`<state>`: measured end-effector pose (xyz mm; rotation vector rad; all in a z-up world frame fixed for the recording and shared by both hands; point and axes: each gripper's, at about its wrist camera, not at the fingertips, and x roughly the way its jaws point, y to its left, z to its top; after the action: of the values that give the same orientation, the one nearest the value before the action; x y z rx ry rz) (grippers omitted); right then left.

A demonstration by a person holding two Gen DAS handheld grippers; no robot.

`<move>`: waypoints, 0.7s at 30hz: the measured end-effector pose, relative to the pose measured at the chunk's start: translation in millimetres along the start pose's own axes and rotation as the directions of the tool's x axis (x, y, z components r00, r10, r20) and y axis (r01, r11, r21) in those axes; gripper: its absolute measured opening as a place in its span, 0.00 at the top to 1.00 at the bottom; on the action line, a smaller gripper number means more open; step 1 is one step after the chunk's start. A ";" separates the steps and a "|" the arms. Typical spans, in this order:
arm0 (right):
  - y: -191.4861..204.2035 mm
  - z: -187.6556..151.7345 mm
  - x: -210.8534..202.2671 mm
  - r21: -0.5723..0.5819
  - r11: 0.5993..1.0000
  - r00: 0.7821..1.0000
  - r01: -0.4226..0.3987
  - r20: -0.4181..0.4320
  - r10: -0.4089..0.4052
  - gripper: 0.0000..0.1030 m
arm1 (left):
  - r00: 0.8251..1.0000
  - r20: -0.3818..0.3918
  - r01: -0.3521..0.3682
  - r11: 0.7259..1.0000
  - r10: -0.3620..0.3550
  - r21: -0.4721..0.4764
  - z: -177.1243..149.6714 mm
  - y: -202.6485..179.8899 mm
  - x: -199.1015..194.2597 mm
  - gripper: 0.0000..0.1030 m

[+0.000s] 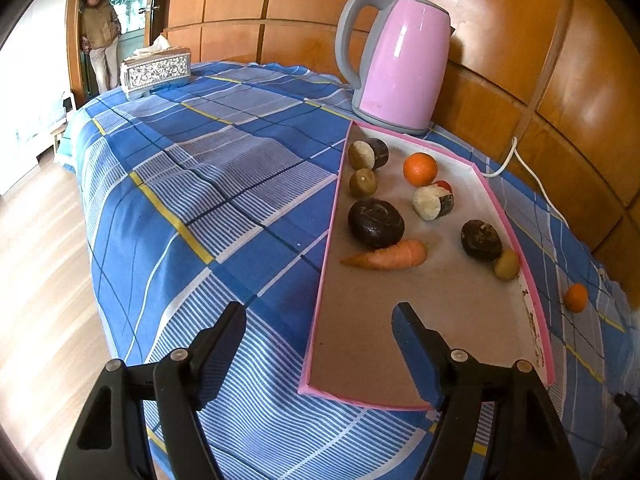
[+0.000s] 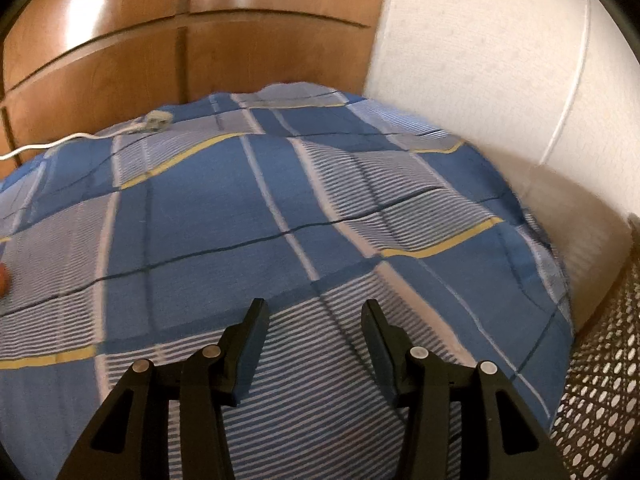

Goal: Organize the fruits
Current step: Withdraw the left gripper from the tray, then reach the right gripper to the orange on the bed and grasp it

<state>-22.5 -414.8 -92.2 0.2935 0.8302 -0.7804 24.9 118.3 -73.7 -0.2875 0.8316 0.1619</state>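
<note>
Looking down the left gripper (image 1: 320, 316) right now: its black fingers with blue pads are spread wide with nothing between them, straddling the near left edge of the shallow pink-rimmed cardboard tray (image 1: 400, 320) that sits on the blue plaid tablecloth (image 1: 192, 200).

Most of the fruit's in that tray. There's a long orange carrot (image 1: 390, 256) lying across the middle, touching a dark round flattish fruit (image 1: 375, 222) just behind it. Further back I see a bright orange tangerine (image 1: 420, 169), a cut piece with a pale face (image 1: 432, 202) just in front of it, and two small olive-brown fruits (image 1: 363, 182) near the left wall. Another dark round one (image 1: 480, 239) sits by the right wall with a small yellow-green fruit (image 1: 506, 264) touching it. One small orange fruit (image 1: 576, 297) is outside the tray on the cloth, to the right.

A pink electric kettle with a grey handle (image 1: 404, 68) stands at the tray's far end, and a silver patterned tissue box (image 1: 157, 71) is off at the far left corner.

The right gripper (image 2: 316, 320) is partly spread, empty, over bare cloth.
</note>
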 end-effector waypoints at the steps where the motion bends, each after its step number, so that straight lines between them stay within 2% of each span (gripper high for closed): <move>1: 3.1 1.7 -1.5 -0.006 0.999 0.999 -0.040 -0.013 0.040 0.53 | 1.000 -0.002 0.000 1.000 0.000 0.000 -0.3 0.0 0.4 0.26; 4: 23.0 2.6 -12.9 -0.065 0.988 0.990 -0.138 -0.018 0.137 0.53 | 1.000 -0.005 0.000 1.000 0.000 0.004 -1.5 -0.5 1.3 0.26; 6: 38.5 1.8 -19.1 -0.101 0.969 0.974 -0.225 -0.037 0.222 0.53 | 1.000 -0.007 0.002 1.000 -0.002 0.004 -1.8 -0.8 1.7 0.26; 8: 58.0 0.3 -24.6 -0.133 0.934 0.943 -0.332 -0.078 0.324 0.53 | 1.000 -0.008 0.002 1.000 -0.002 0.003 -2.0 -0.4 2.3 0.26; 10: 81.9 1.0 -32.4 -0.167 0.882 0.897 -0.441 -0.124 0.425 0.53 | 1.000 -0.010 0.002 1.000 -0.002 0.000 -1.9 0.1 3.1 0.26; 13: 118.1 4.8 -46.8 -0.222 0.814 0.844 -0.536 -0.155 0.513 0.52 | 1.000 -0.011 0.002 1.000 -0.002 -0.003 -2.2 1.1 3.5 0.26; 15: 140.6 8.6 -56.7 -0.258 0.777 0.818 -0.575 -0.163 0.551 0.40 | 1.000 -0.014 0.002 1.000 -0.002 -0.003 -2.3 1.6 3.7 0.26; 16: 154.5 11.5 -60.6 -0.274 0.755 0.803 -0.596 -0.173 0.571 0.38 | 1.000 -0.014 0.002 1.000 -0.002 -0.004 -2.4 1.5 4.0 0.26; 17: 164.6 14.1 -61.8 -0.281 0.745 0.796 -0.605 -0.180 0.578 0.38 | 1.000 -0.015 0.002 1.000 -0.002 -0.004 -2.5 1.8 4.1 0.26; 21: 202.1 21.4 -60.7 -0.294 0.744 0.799 -0.601 -0.195 0.569 0.38 | 1.000 -0.020 0.001 1.000 -0.001 -0.006 -2.6 3.3 5.8 0.25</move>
<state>109.3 -255.8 -44.2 0.2591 0.8783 -0.0171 26.1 120.8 -80.3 -0.2958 0.8512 0.1611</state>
